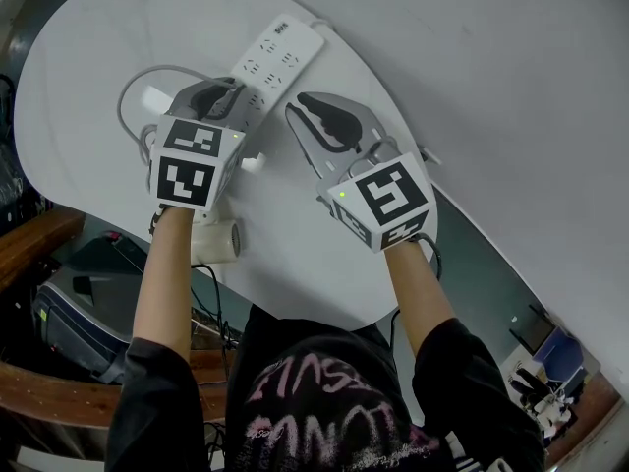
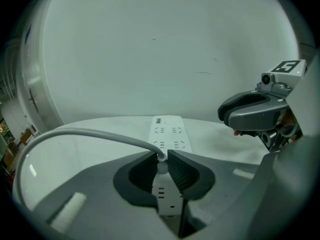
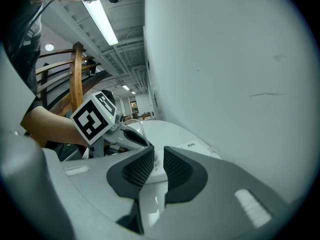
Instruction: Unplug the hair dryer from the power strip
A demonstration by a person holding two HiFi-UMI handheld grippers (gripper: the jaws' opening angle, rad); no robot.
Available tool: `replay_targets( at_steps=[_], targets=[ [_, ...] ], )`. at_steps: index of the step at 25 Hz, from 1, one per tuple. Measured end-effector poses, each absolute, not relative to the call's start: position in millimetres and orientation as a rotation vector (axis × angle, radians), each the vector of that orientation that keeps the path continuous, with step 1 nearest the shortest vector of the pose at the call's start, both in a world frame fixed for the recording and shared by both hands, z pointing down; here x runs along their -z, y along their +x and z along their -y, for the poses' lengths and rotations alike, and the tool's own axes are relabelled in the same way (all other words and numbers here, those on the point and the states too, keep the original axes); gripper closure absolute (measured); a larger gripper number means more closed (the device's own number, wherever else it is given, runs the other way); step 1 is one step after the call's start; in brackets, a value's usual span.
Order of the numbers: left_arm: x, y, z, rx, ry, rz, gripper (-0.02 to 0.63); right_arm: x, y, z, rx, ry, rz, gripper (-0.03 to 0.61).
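My left gripper [image 2: 162, 156] is clamped on the plug [image 2: 161, 167], which sits in the power strip [image 2: 170, 131] on the table [image 1: 79, 77]. My right gripper [image 3: 155, 164], jaws slightly apart and empty, hovers over the strip, seemingly not pressing it. Unbraced, the strip may lift with the plug, or my grip may slide onto the cord [image 2: 85, 132].

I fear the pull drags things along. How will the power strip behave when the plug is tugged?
The strip looks a light, stiff plastic bar lying loose on the smooth table, so it would probably slide or lift with the plug. The left gripper is shut on the plug; whether the right gripper pins the strip is unclear.
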State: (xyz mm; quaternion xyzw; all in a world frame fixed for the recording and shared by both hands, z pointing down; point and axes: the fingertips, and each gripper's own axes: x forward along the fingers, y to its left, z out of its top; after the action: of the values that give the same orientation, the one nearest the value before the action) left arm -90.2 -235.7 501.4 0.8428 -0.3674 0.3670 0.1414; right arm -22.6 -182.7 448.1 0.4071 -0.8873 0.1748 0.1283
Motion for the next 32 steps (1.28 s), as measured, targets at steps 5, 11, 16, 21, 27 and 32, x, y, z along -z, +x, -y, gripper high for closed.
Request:
replay_targets(
  at_steps=[5, 11, 16, 21, 27, 32],
  targets=[
    [-501.9, -91.3, 236.5, -1.058, 2.43, 1.056, 0.545, -449.0, -28.0, 189.0, -0.482, 1.151, 2.58, 0.512],
    [-500.8, -90.7, 236.1, -1.054, 2.43, 1.043, 0.545, -460.7, -34.6, 196.2, -0.397, 1.035, 2.515, 0.504],
    [-500.9, -91.3, 235.9, -1.055, 2.43, 1.036, 0.545, -468.7, -44.8, 205.8, -0.336, 0.953, 2.471, 0.505],
    [-501.2, -89.0, 235.9, -1.055, 2.43, 1.022, 0.545, -482.7, -55.3, 214.8, -0.338, 0.911, 2.434, 0.504],
    [-501.2, -89.9, 236.0, -1.054, 2.431, 1.013, 0.545, -501.5, -60.9, 223.4, -0.315, 0.868, 2.352, 0.503],
    [-500.4, -89.7, 235.2, -1.051, 2.43, 1.004, 0.545, -506.6, -62.8, 229.0, -0.296, 0.842, 2.311, 0.497]
  ],
)
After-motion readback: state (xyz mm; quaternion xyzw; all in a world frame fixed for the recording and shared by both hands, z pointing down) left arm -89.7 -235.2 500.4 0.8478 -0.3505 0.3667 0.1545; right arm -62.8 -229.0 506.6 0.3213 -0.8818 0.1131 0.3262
